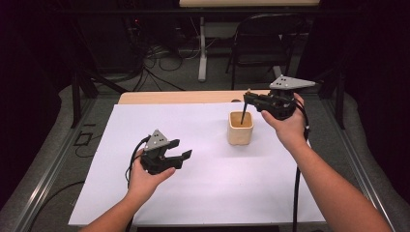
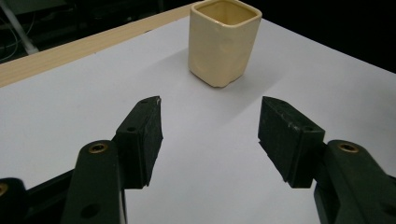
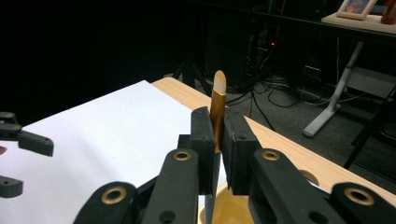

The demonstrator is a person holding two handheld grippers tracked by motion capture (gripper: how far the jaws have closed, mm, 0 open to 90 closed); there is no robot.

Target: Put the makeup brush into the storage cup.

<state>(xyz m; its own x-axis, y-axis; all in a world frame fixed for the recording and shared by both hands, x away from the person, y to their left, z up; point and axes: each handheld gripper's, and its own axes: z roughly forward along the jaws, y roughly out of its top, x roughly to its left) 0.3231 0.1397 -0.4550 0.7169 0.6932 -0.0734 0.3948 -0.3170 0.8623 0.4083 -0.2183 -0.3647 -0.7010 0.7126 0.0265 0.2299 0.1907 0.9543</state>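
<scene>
Nearest the person, the left gripper (image 1: 180, 149) is hovering over the white sheet (image 1: 193, 193) with its jaws standing wide and nothing between them. Farther off, the right gripper (image 1: 247, 100) is pinching a slim brush (image 1: 243, 114) above the cream cup (image 1: 240, 127). The right gripper view is showing the brush's golden handle (image 3: 218, 109) clamped upright, while the high view is showing its dark end dipping into the cup.

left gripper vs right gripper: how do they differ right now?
Jaws: the left gripper is open with nothing between its pads; the right gripper is shut on a thin gold-tipped stick.
Place: the left gripper hangs over bare white paper, short of the cup; the right gripper sits above the cup, the stick's lower end reaching down into it.
Shared: both are black, hand-held, with a grey three-cornered plate on top.
</scene>
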